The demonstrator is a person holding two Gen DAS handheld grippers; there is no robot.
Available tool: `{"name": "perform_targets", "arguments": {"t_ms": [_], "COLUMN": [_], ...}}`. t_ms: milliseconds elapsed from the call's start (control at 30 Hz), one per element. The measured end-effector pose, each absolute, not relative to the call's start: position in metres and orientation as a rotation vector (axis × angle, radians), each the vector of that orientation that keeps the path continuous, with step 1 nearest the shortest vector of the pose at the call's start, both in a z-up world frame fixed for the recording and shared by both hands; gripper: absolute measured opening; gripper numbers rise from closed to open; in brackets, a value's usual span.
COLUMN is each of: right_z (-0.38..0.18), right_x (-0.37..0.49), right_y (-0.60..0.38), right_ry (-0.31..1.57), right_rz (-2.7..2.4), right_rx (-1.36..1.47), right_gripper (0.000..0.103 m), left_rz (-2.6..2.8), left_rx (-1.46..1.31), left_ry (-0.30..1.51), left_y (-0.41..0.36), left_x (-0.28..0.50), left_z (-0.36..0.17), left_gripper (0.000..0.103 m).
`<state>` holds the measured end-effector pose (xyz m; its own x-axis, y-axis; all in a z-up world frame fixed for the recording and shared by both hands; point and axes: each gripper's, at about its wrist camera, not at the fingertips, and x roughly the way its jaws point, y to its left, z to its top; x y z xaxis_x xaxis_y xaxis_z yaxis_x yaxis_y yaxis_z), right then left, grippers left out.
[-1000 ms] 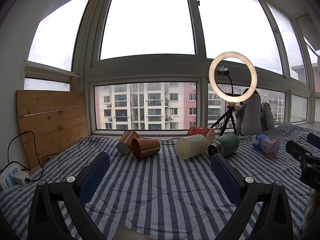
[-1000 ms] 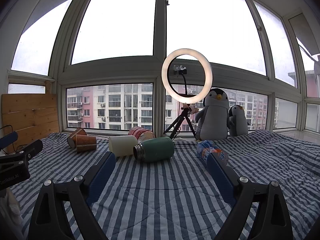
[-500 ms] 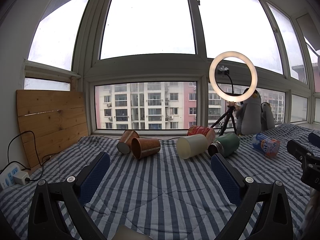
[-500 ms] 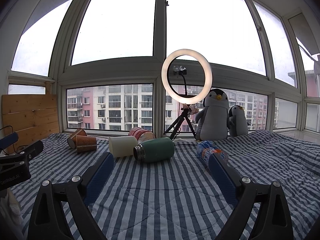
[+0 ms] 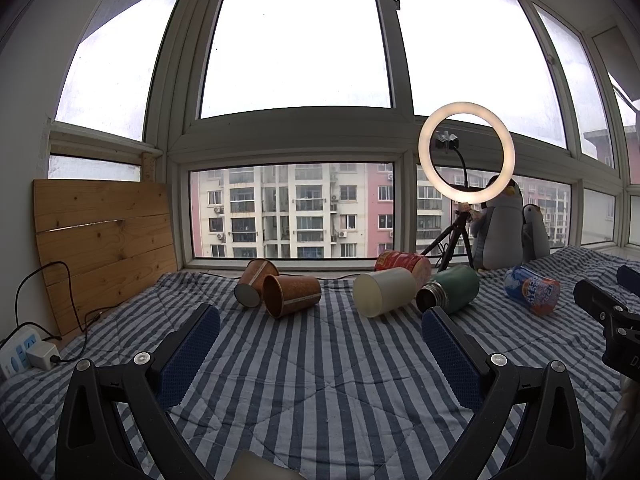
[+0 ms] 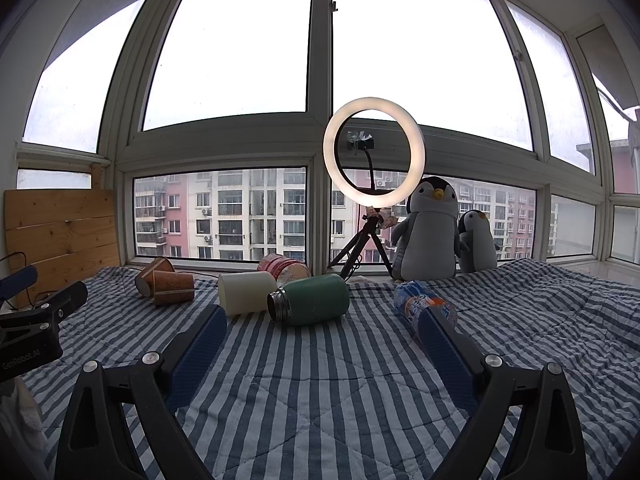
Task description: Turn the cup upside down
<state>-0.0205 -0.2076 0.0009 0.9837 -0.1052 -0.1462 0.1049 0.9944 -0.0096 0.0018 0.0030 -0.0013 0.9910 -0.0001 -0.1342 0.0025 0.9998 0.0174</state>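
Observation:
Several cups lie on their sides on the striped blanket by the window: two brown paper cups (image 5: 294,294) (image 6: 173,287), a white cup (image 5: 384,291) (image 6: 246,292), a red patterned cup (image 5: 404,263) (image 6: 283,267), a green flask (image 5: 450,289) (image 6: 310,299) and a blue-orange cup (image 5: 531,290) (image 6: 420,306). My left gripper (image 5: 320,354) is open and empty, short of the brown and white cups. My right gripper (image 6: 324,348) is open and empty, short of the green flask.
A ring light on a tripod (image 6: 374,160) and two plush penguins (image 6: 430,228) stand at the window. A wooden board (image 5: 104,236) leans at the left, with a power strip and cable (image 5: 28,350) below. Each gripper shows at the other view's edge.
The right gripper has edged slightly forward towards the cups. The left gripper has barely moved.

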Motion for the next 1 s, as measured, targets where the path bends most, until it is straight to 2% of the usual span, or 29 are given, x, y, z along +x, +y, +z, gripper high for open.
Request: {"name": "perform_targets", "arguments": {"t_ms": [1000], "right_z": [0.0006], "right_x": [-0.0157], "right_y": [-0.2045], "right_ry": [0.154], "right_rz": [-0.102], "right_rx": [0.0], "right_gripper": [0.099], "left_rz": [-0.002], "left_rx": [0.025], "left_ry": [0.156], "left_y": [0.0013], "left_x": [0.0055], "left_z": [-0.007], "left_gripper": [0.102]}}
